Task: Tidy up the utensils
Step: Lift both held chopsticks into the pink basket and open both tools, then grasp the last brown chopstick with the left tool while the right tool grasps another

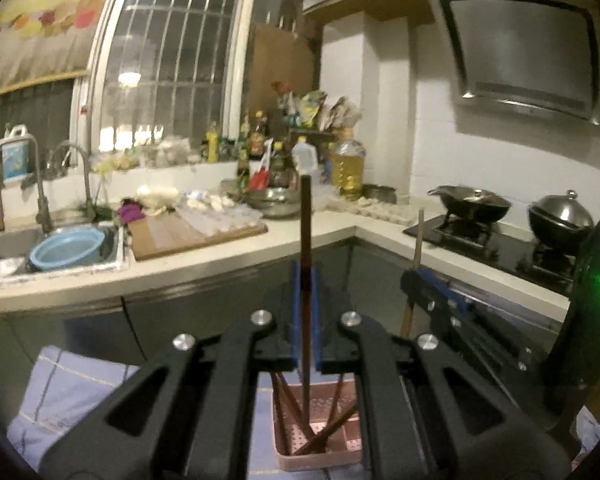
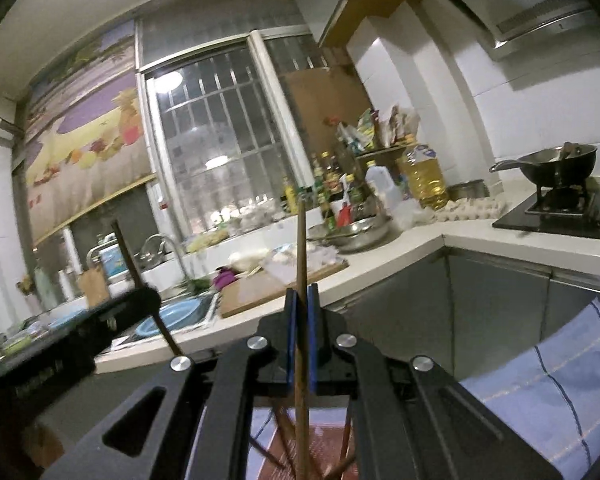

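Note:
My left gripper (image 1: 306, 276) is shut on a dark brown chopstick (image 1: 305, 224) that stands upright, its lower end down in a pink utensil basket (image 1: 316, 456) holding several other chopsticks. My right gripper (image 2: 301, 300) is shut on a lighter wooden chopstick (image 2: 300, 248), also upright, its lower end among the chopsticks in the same basket (image 2: 328, 440). The right gripper also shows in the left wrist view (image 1: 420, 280), close to the right of the left one. The left gripper shows at the left of the right wrist view (image 2: 140, 296).
The basket stands on a blue checked cloth (image 1: 72, 392). Behind is a kitchen counter (image 1: 204, 260) with a sink (image 1: 4, 248), a blue basin (image 1: 68, 248), a cutting board (image 1: 188, 232), bottles and bowls. A stove with a wok (image 1: 472, 200) is at the right.

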